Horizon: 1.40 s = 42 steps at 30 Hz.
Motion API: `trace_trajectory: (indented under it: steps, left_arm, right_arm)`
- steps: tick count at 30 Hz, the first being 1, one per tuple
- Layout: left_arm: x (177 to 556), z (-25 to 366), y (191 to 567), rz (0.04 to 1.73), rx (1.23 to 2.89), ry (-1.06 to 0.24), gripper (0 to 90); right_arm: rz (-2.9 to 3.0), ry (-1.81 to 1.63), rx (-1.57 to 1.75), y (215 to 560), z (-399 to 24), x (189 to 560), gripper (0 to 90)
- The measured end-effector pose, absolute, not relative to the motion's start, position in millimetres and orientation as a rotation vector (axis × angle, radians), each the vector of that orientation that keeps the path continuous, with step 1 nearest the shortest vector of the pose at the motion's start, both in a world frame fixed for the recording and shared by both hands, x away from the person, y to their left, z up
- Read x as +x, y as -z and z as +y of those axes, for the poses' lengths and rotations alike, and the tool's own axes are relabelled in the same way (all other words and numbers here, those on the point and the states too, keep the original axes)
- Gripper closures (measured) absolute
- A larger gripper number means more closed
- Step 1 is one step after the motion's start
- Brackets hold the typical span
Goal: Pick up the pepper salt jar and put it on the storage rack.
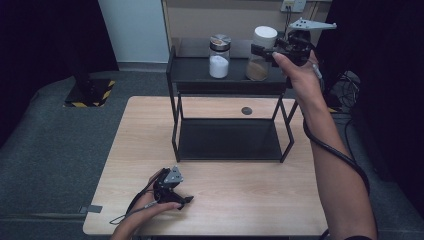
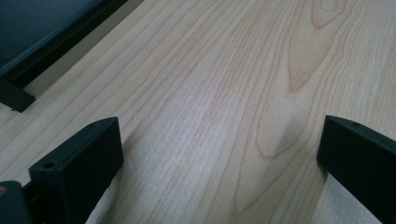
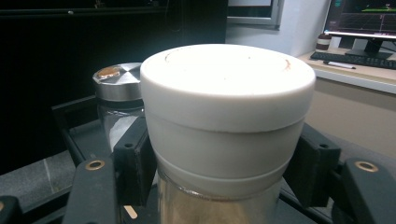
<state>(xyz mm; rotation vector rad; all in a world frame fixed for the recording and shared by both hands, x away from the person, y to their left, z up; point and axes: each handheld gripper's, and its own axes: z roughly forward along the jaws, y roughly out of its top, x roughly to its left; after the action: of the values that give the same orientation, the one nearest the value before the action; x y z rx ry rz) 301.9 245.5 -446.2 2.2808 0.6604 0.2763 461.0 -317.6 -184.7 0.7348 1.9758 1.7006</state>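
A jar with a white lid (image 1: 265, 36) and brown contents stands at the right of the black rack's top shelf (image 1: 195, 75). My right gripper (image 1: 260, 51) reaches in from the right and is shut on this jar just under its lid; in the right gripper view both pads press the white-lidded jar (image 3: 229, 116) between them, with the right gripper (image 3: 224, 163) level. My left gripper (image 1: 183, 201) rests low on the wooden table (image 1: 240, 200) near its front left edge. In the left gripper view the left gripper (image 2: 219, 154) stands open with only bare wood between its jaws.
A glass jar with a silver lid (image 1: 219, 55) and white powder stands to the left of the held jar, close beside it (image 3: 116, 84). The rack's lower shelf (image 1: 230, 140) is bare. A small dark round grommet (image 1: 246, 110) sits in the table behind the rack.
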Motion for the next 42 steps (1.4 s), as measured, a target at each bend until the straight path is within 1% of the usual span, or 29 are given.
trace_trajectory:
  steps: [36,40,42]
  left_arm:
    - [301.8,245.5,446.2,0.661,2.280,-0.276,0.0]
    - [301.8,245.5,446.2,0.660,2.281,-0.277,0.0]
    - [301.8,245.5,446.2,0.661,2.280,-0.277,0.0]
  right_arm:
    - [1.954,-1.695,0.717,190.1,-315.0,456.7,35.6]
    - [1.950,-1.694,0.715,190.3,-315.6,456.5,33.8]
    - [1.954,-1.698,0.723,190.1,-316.6,457.0,31.0]
